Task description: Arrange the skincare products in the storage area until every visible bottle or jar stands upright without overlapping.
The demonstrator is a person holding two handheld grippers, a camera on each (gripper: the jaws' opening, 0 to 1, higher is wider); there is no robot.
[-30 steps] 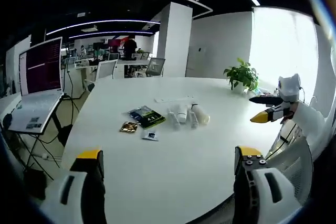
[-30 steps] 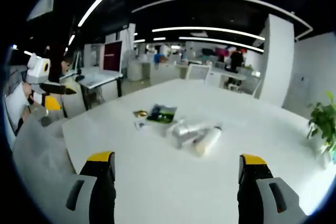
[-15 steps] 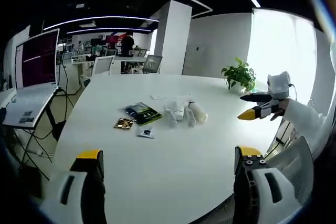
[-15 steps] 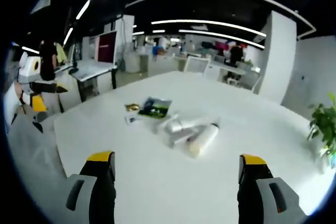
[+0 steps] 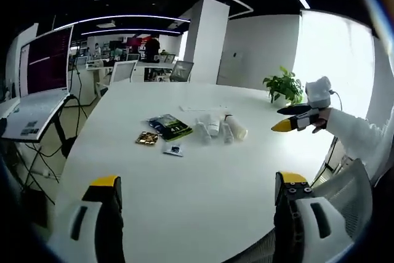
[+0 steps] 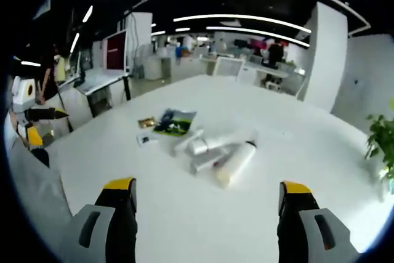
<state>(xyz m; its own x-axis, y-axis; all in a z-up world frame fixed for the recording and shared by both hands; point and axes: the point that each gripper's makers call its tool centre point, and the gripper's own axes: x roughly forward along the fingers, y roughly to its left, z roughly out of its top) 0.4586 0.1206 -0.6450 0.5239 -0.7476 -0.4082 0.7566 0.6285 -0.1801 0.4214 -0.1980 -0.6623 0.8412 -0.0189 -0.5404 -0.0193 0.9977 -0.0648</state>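
White table point(image 5: 203, 183): cluster of skincare tubes point(image 6: 215, 152) lying flat mid-surface, touching one another, individual outlines blurred; green packet point(image 6: 174, 122) and small sachets point(image 5: 148, 138) just beside them, labels unreadable. Left claw point(image 5: 197, 198) spread, holding nothing; right claw point(image 6: 206, 198) likewise spread and empty, both well short of the tubes.

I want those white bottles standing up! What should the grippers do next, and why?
Probably bring the right gripper down toward the large white cylindrical bottle. It lies on its side on the white table among smaller white tubes, and both grippers hang open, holding nothing.
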